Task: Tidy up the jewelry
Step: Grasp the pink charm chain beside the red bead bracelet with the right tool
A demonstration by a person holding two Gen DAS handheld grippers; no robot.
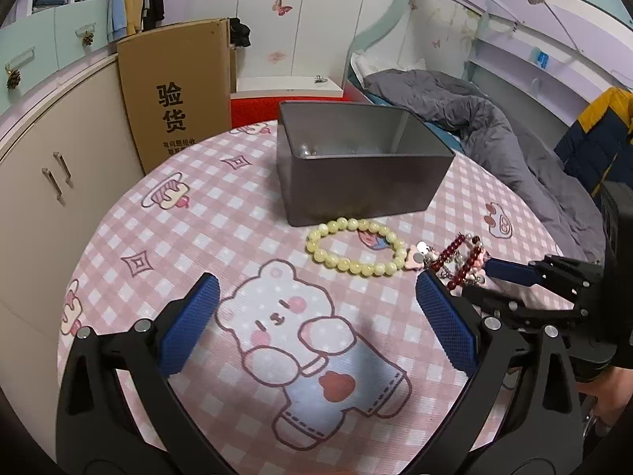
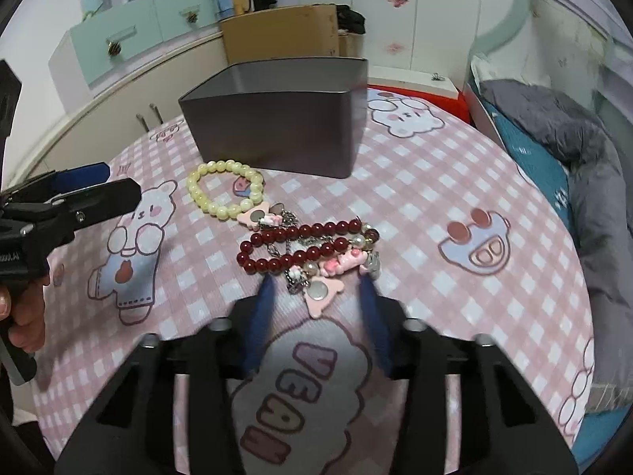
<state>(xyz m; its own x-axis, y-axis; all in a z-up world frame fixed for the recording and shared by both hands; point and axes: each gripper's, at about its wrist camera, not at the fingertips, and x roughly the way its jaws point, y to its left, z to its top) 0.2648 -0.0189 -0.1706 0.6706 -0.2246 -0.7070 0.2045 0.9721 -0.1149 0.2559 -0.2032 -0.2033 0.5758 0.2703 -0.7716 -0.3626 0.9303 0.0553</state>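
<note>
A grey metal box [image 1: 364, 182] [image 2: 277, 138] stands open-topped on the pink checked tablecloth. In front of it lies a cream bead bracelet [image 1: 348, 251] [image 2: 225, 194] with a pink charm. Beside it lies a dark red bead bracelet [image 2: 304, 247] [image 1: 461, 259] with pink and silver charms. My right gripper [image 2: 318, 291] is open, its blue fingers on either side of the red bracelet's near charms, just short of the beads. My left gripper [image 1: 316, 301] is open and empty, low over the cloth, short of the cream bracelet.
A cardboard box [image 1: 178, 95] leans against beige cabinets [image 1: 47, 182] at the left. A bed with a grey duvet [image 1: 494, 130] lies at the right. A red edge [image 1: 253, 111] shows behind the table.
</note>
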